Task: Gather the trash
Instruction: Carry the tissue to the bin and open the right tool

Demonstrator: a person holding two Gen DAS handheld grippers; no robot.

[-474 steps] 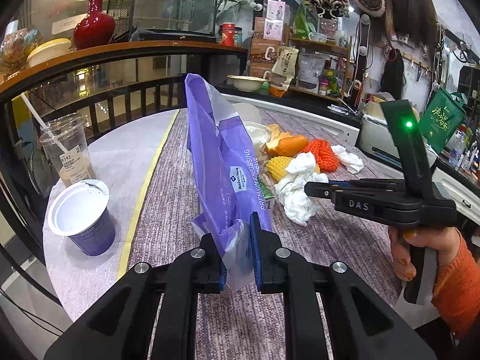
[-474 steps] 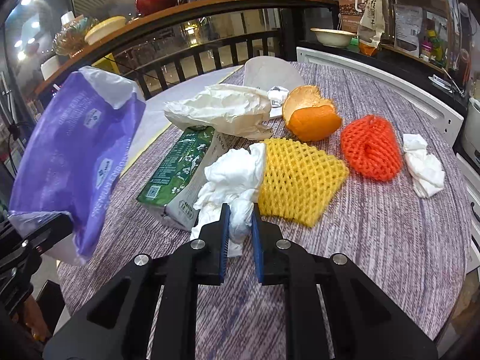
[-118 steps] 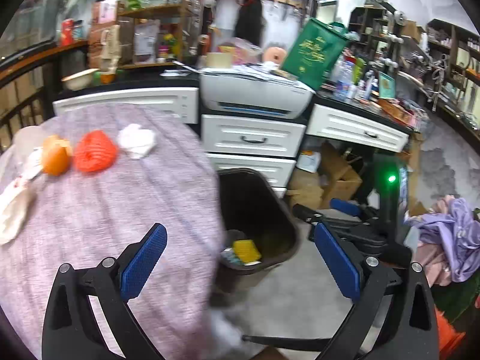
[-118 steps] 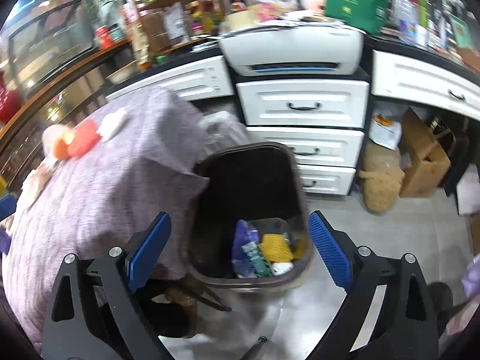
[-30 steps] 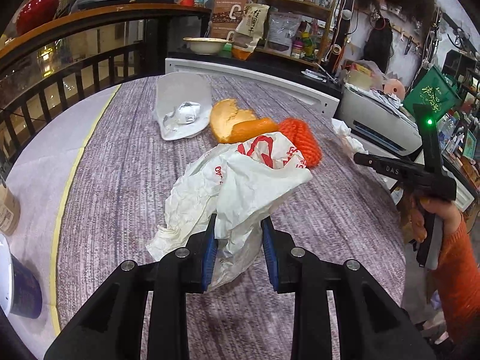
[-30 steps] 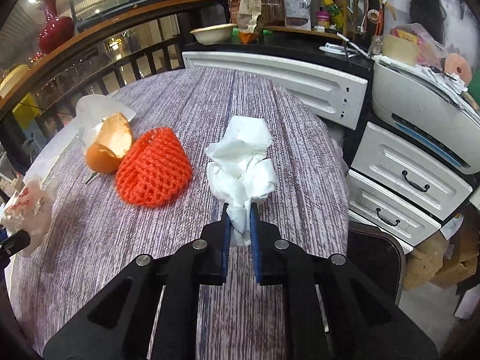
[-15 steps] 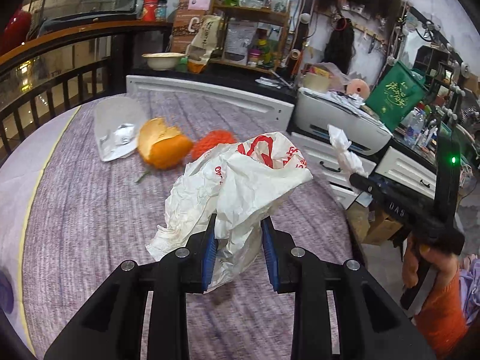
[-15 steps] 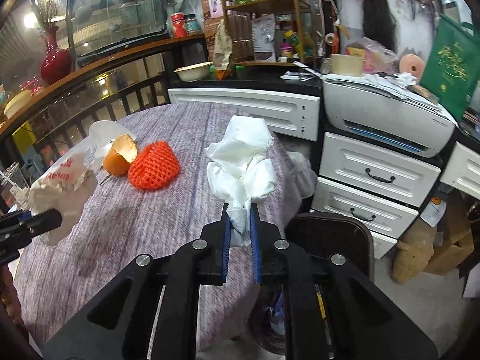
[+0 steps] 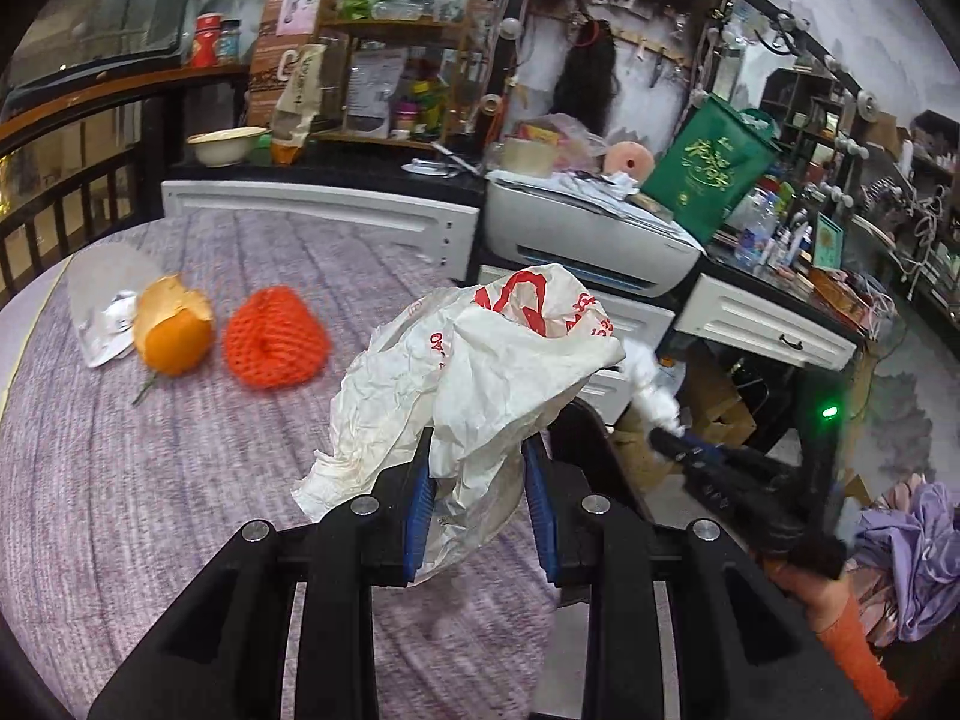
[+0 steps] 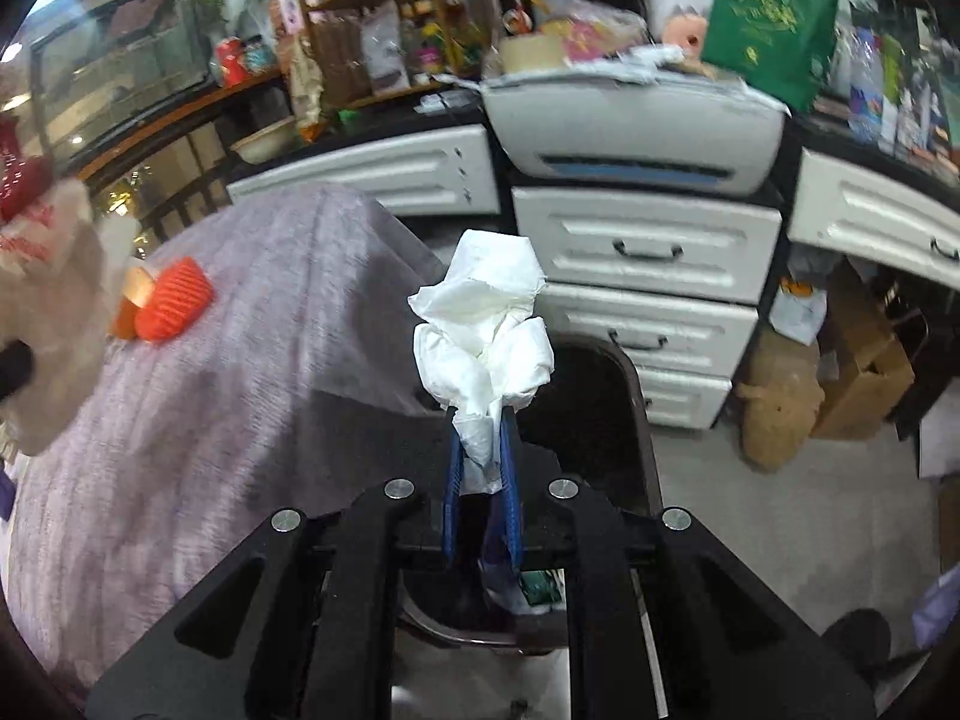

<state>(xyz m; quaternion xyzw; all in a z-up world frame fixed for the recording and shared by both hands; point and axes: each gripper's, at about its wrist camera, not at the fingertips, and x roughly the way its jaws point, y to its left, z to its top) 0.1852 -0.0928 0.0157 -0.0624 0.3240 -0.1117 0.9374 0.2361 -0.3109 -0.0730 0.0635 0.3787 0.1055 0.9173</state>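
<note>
**Both loads carried toward bin**

While left tongs (image 9: 477, 495) clamped the crumpled plastic bag (image 9: 480, 360) above the bench (image 9: 150, 480), right tongs (image 10: 480, 474) pinched wadded tissue (image 10: 483, 336) over the trash bin (image 10: 630, 396). Both likely light, soft, compressible; lower-fold grips looked adequate.

Indoor light reads moderate and even on my left feed, which is sharp at centre. My right feed smears with motion: the shelf (image 10: 372, 42) and the white bag (image 10: 42, 312) at far left are blurred, the tissue (image 10: 486, 330) stays crisp. Both fisheyes bend edges, with black corner vignettes. A green indicator (image 9: 830, 411) glows.
</note>
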